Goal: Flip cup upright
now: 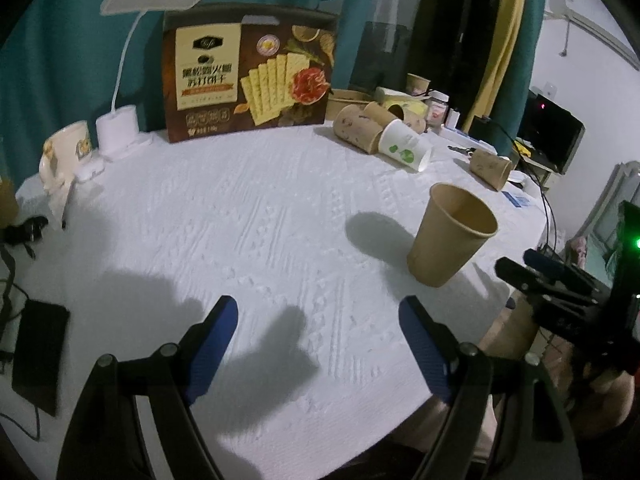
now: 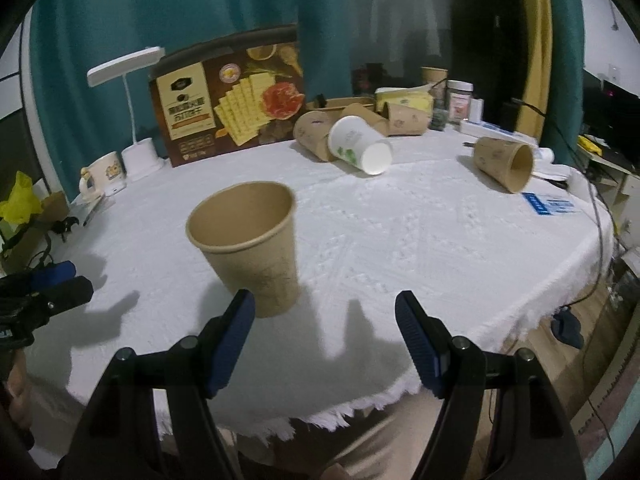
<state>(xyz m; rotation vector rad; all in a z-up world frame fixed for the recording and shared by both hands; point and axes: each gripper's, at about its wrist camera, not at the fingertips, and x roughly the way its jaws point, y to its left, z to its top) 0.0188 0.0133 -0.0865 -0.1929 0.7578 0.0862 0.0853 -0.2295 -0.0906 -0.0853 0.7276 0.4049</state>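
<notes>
— Blue-ribbed pads are seen closest, on both tongs. How are the jaws set?

— Both are held apart. Nothing is gripped by the left gripper [image 1: 318, 304], and only bare cloth is seen between its pads. The right gripper [image 2: 325, 296] is likewise spread and empty, with the cup standing just beyond its left pad. No pad is seen pressing on it.

— What is carried by the table [image 1: 240, 220]?

— It is round and draped in a white cloth with a raised woven pattern, fringed at the near edge. A glossy cardboard cracker box [image 1: 248, 72] is propped at the far edge. Several paper cups are left lying at the far right, among them a white cup [image 2: 360, 144] with green print and a brown cup [image 2: 504, 162] nearer the right edge, both on their sides.

— And the task's cup?

— The plain brown cup [image 2: 248, 252] is set near the near edge, mouth up and base on the cloth. It is a tapered, matte paper cup with a rolled rim.

— Which step is in hand, then?

— The flip is judged complete for this cup, with release already made. If more is wanted, a lying cup would have to be approached next. Its thin wall should be pinched lightly, since paper is easily crushed, and it should be set down on its narrow base.
</notes>
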